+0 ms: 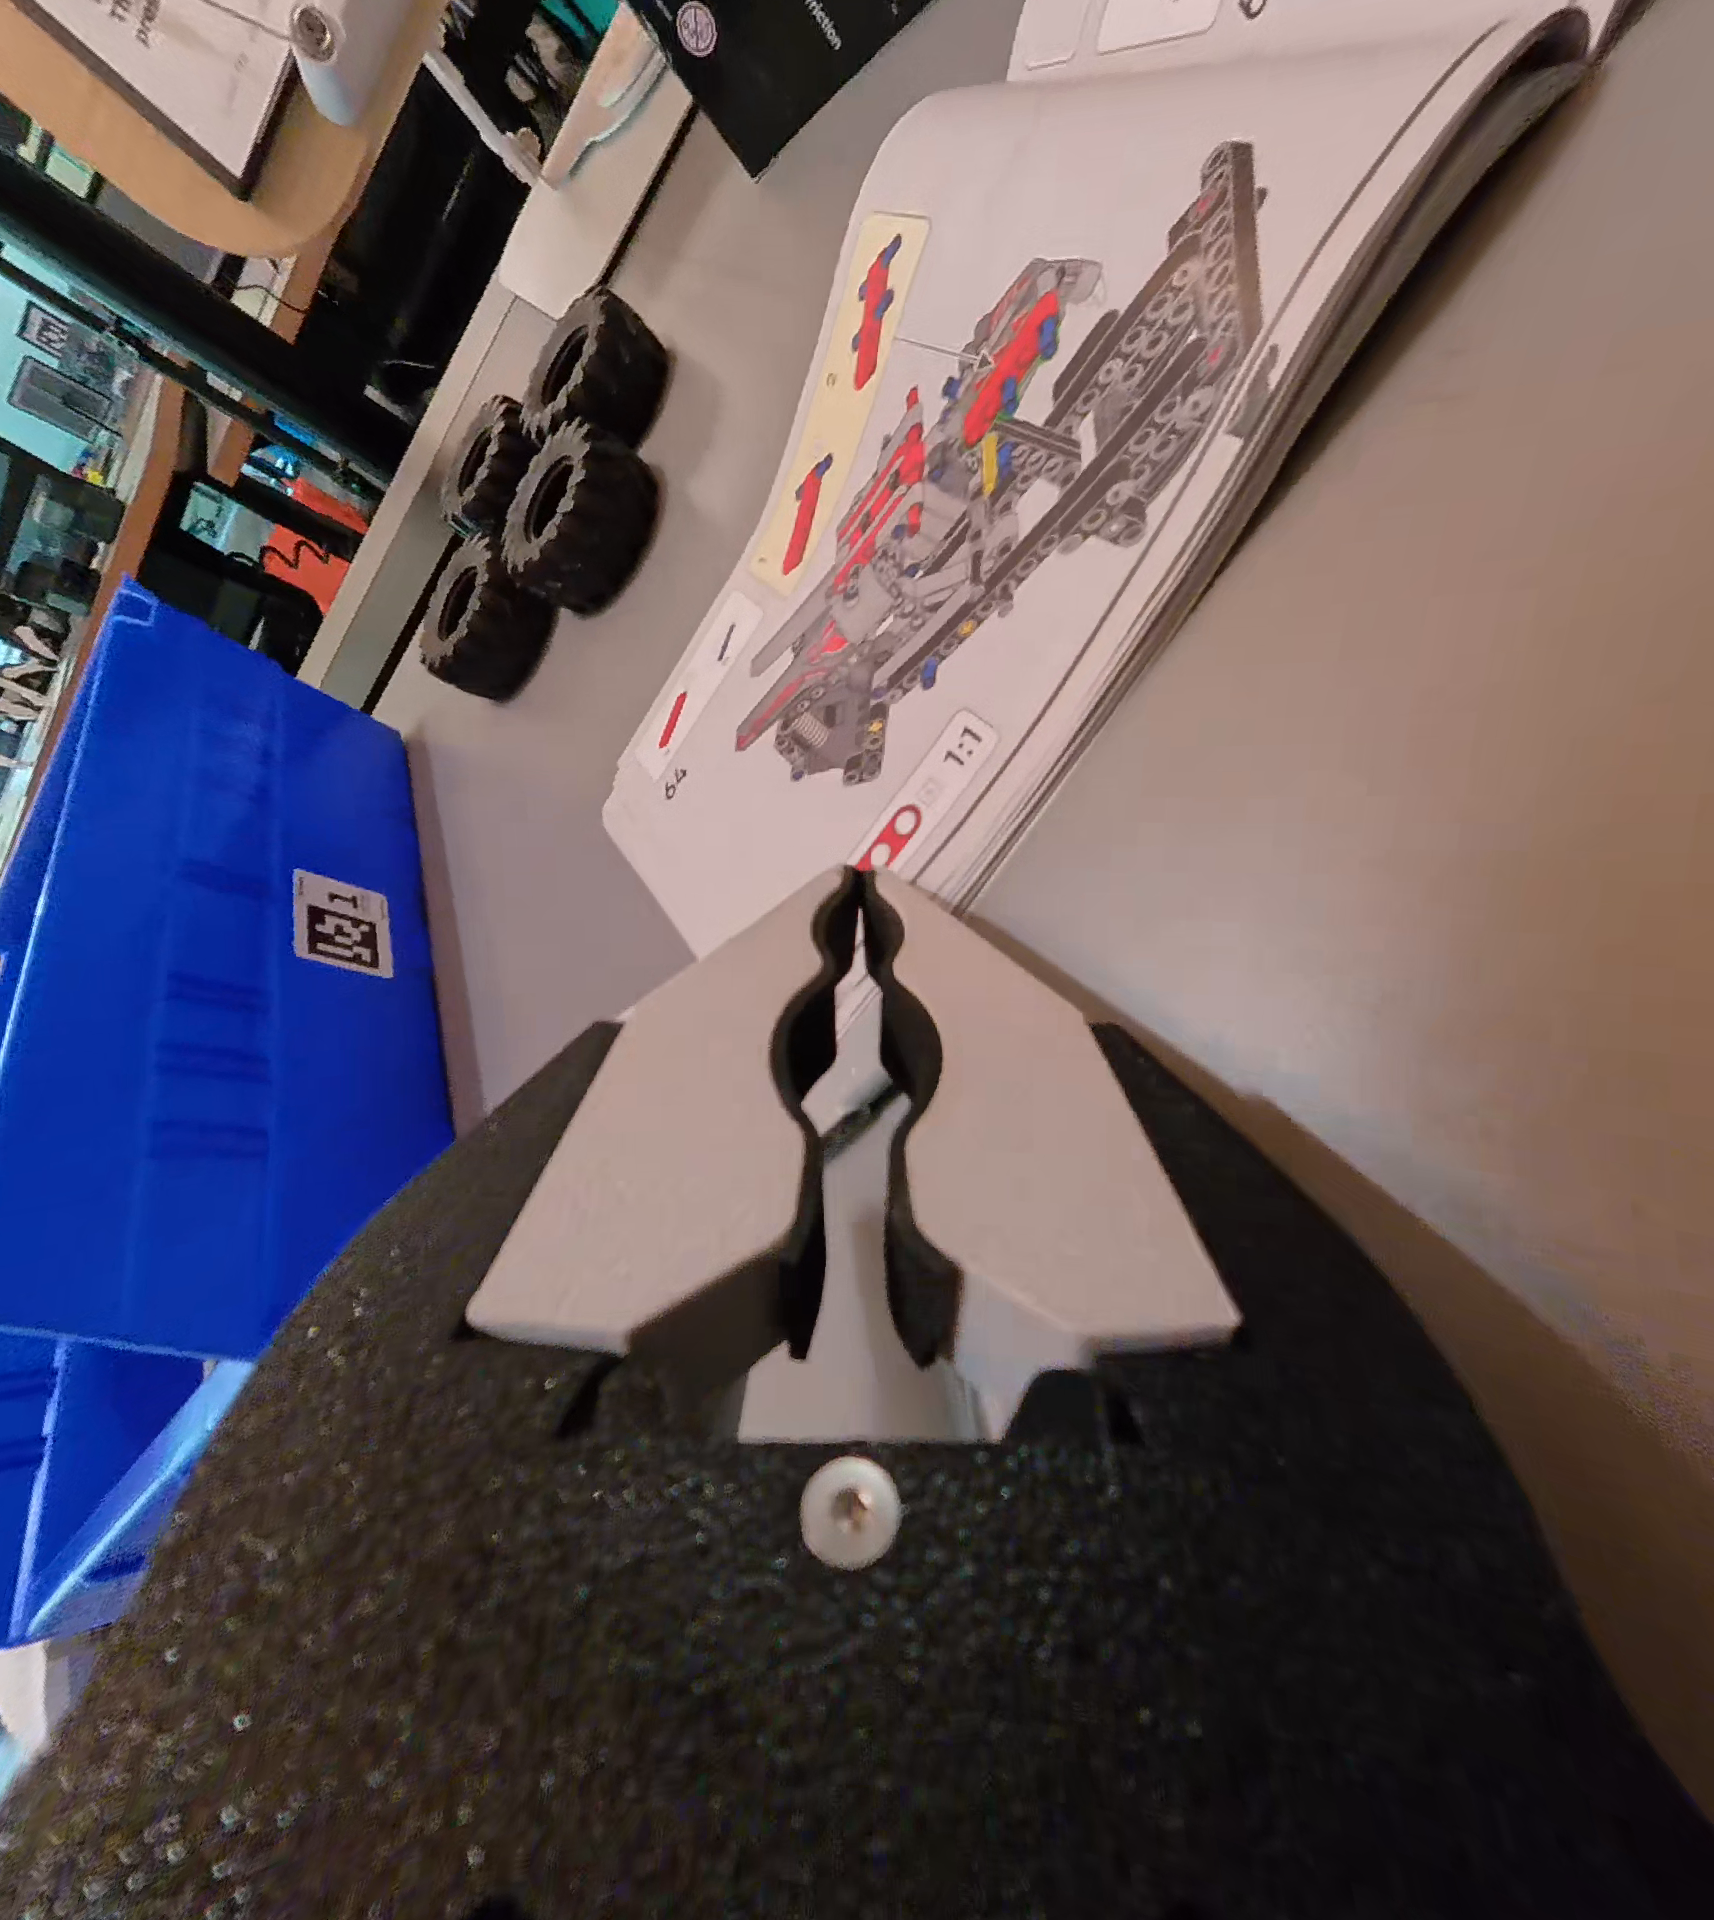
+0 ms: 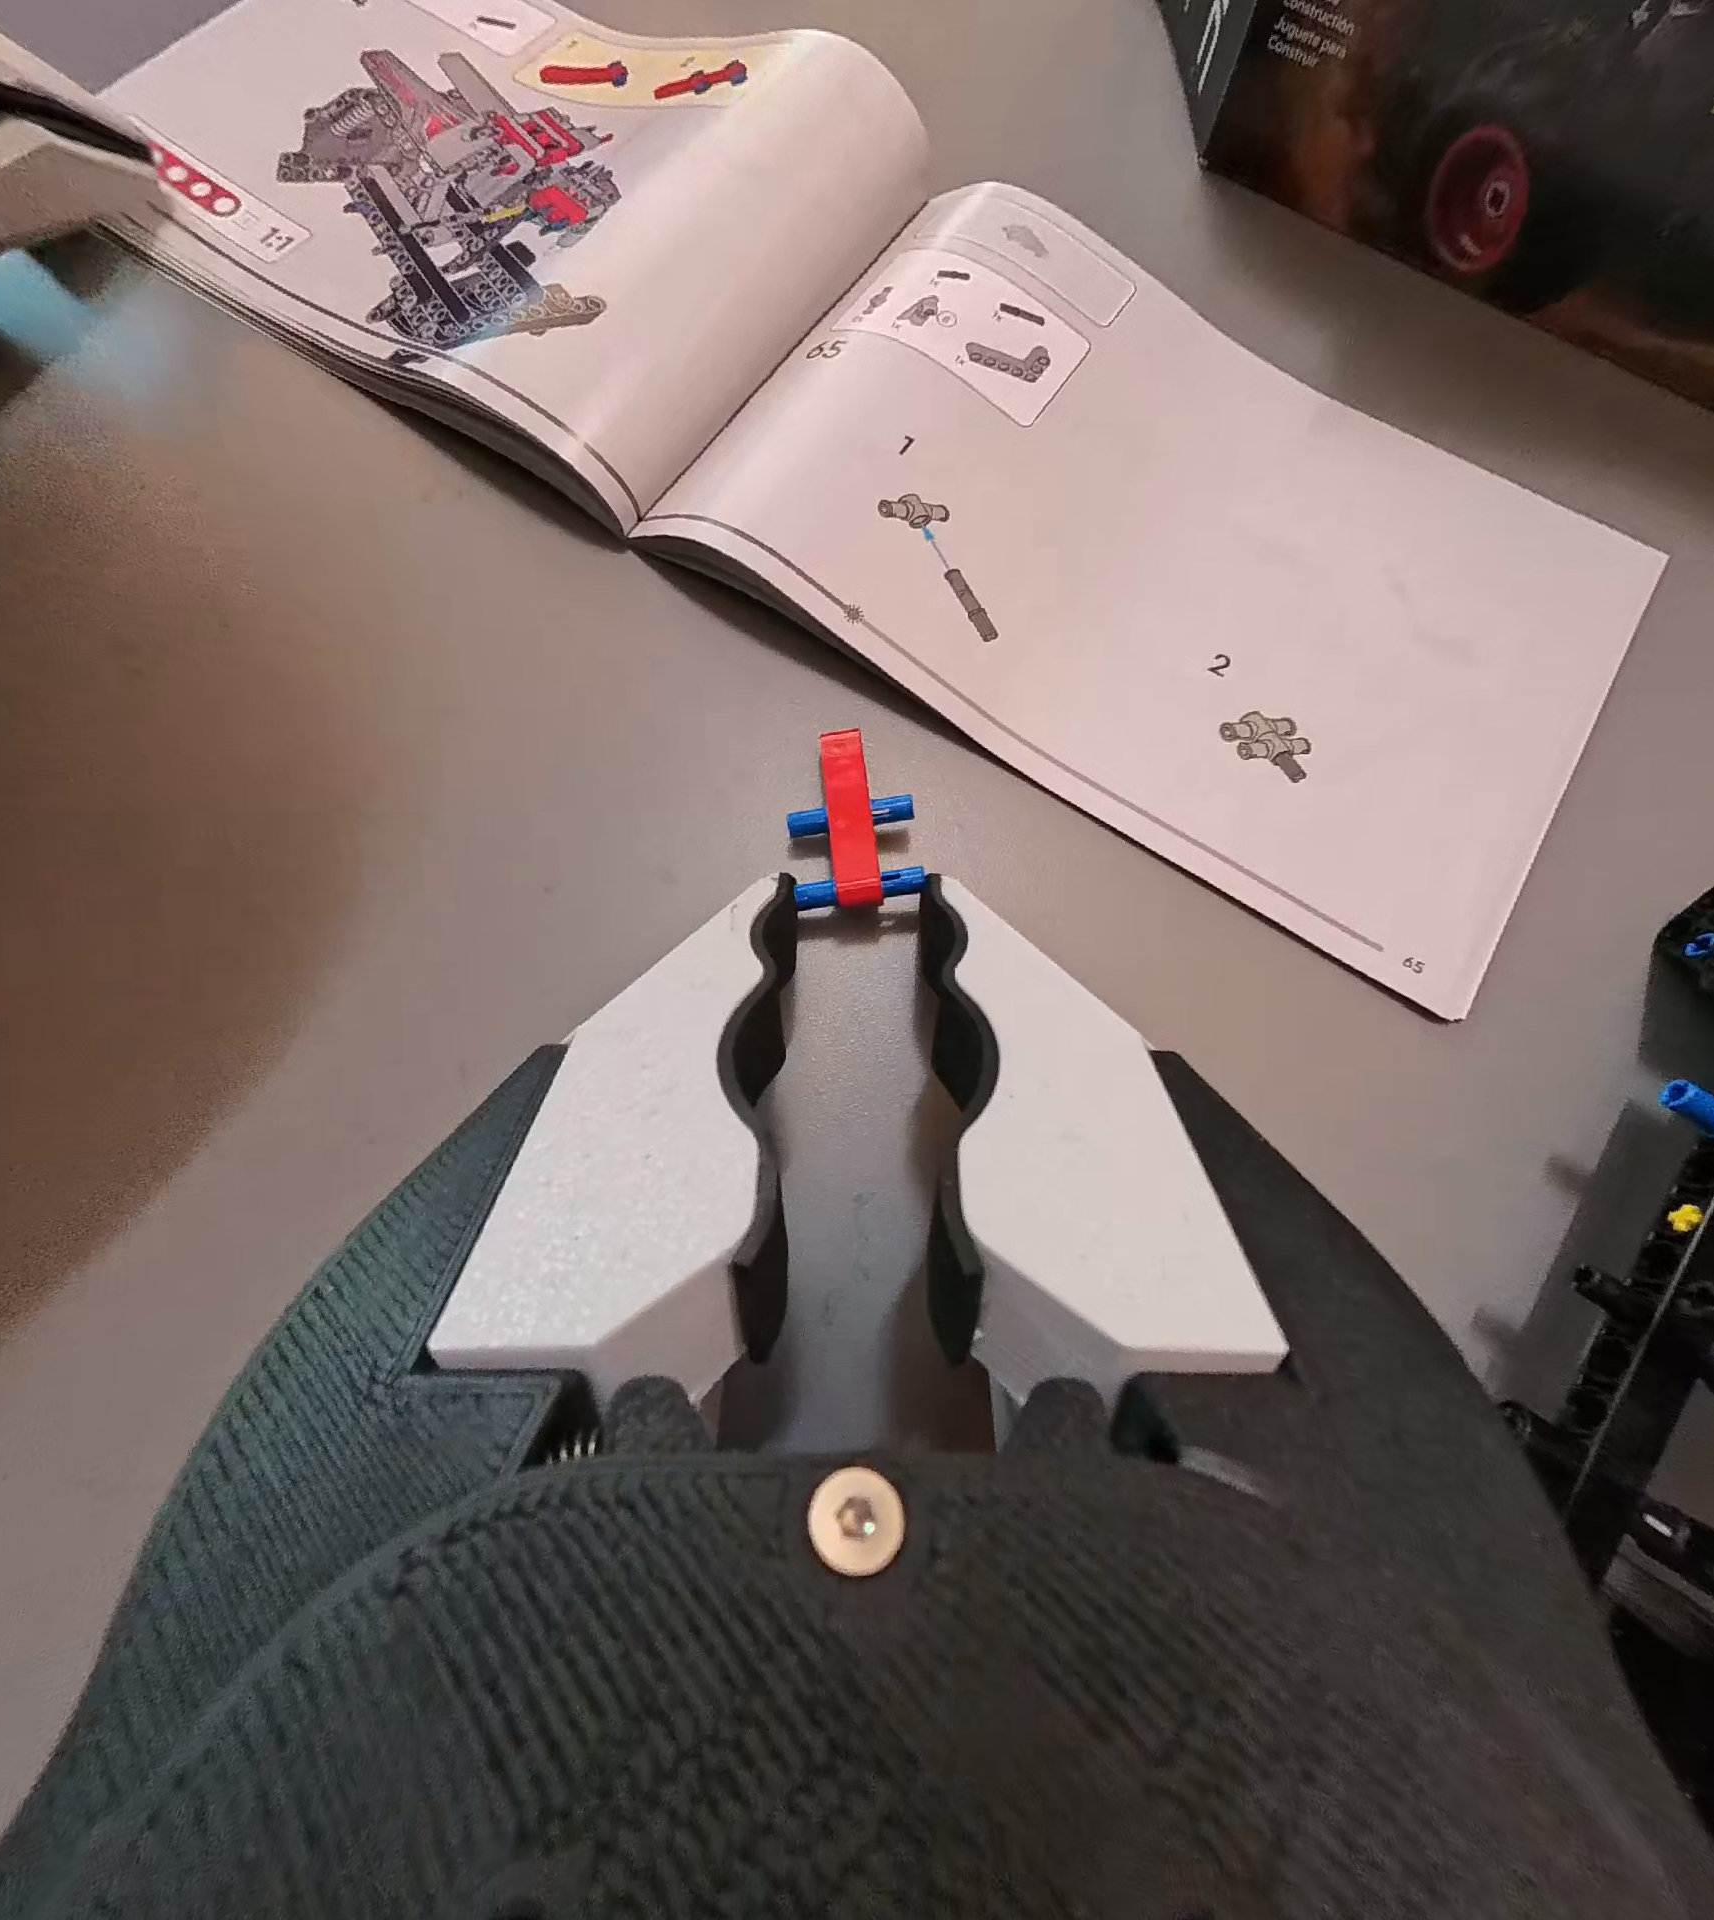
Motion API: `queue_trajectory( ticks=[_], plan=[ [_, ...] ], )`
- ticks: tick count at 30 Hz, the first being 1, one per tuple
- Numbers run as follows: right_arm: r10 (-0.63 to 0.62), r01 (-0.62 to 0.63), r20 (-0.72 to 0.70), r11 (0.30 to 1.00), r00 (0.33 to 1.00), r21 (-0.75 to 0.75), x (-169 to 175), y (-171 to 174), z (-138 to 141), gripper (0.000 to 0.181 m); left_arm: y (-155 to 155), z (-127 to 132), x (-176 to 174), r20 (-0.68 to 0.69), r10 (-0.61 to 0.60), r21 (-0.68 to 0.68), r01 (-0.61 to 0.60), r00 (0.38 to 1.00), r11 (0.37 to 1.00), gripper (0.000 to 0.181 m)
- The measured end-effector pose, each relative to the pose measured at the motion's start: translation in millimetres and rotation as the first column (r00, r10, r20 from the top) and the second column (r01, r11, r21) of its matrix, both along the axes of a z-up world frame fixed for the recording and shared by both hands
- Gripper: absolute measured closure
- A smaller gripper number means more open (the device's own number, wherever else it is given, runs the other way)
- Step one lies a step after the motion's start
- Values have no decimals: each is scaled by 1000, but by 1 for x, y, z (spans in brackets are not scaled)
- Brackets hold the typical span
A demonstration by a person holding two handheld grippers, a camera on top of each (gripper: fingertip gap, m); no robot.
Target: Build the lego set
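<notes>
**Right gripper holding a red beam sub-assembly by its blue pin; left gripper idle beside the instruction booklet.**

Left to right: the left gripper has its jaws drawn together at the tips with nothing between them, and points over the grey tabletop toward the blue bin, four black tyres and the open instruction booklet. The right gripper has its jaws narrowed onto the ends of the nearer blue pin, which carries the red beam; a second blue pin crosses the beam farther out. The assembly sits low over the tabletop, just short of the booklet; whether it touches cannot be told. The partly built black chassis stands at far right. Judged light, rigid and smooth, the piece could pivot about the pin; gripping the beam's flat sides would likely hold steadier.
</notes>
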State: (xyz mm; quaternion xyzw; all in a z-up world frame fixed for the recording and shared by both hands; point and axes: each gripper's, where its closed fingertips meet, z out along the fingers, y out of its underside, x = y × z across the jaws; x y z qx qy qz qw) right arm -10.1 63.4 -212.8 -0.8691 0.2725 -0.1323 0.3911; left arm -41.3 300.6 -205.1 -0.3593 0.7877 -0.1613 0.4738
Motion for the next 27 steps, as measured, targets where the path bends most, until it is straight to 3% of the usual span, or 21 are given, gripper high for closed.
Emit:
queue_trajectory(
  ticks=[4,8,11,14,18,23,27],
  plan=[
    [5,-2,70,999,998,-42,0,0,1,158,-5,0,4,-7,-7,-13,7,1000,1000,181],
    [15,15,233,991,972,-130,1,0,6,158,-27,13,6,73,-90,-27,92,993,995,181],
    [50,18,367,984,929,-180,-3,2,12,158,-52,31,0,162,-207,-20,213,965,977,181],
    [58,23,525,989,849,-145,-10,4,32,159,-81,37,-13,162,-287,-70,301,944,951,181],
    [-12,1,531,1000,847,22,-26,1,57,158,-141,46,-37,150,-454,-188,477,878,859,181],
    [-19,3,573,1000,819,29,-42,-18,82,158,-199,61,-48,133,-579,-290,590,805,754,181],
    [-54,-5,566,995,823,103,-52,-26,96,158,-228,73,-42,142,-633,-355,636,761,685,179]
  ],
)
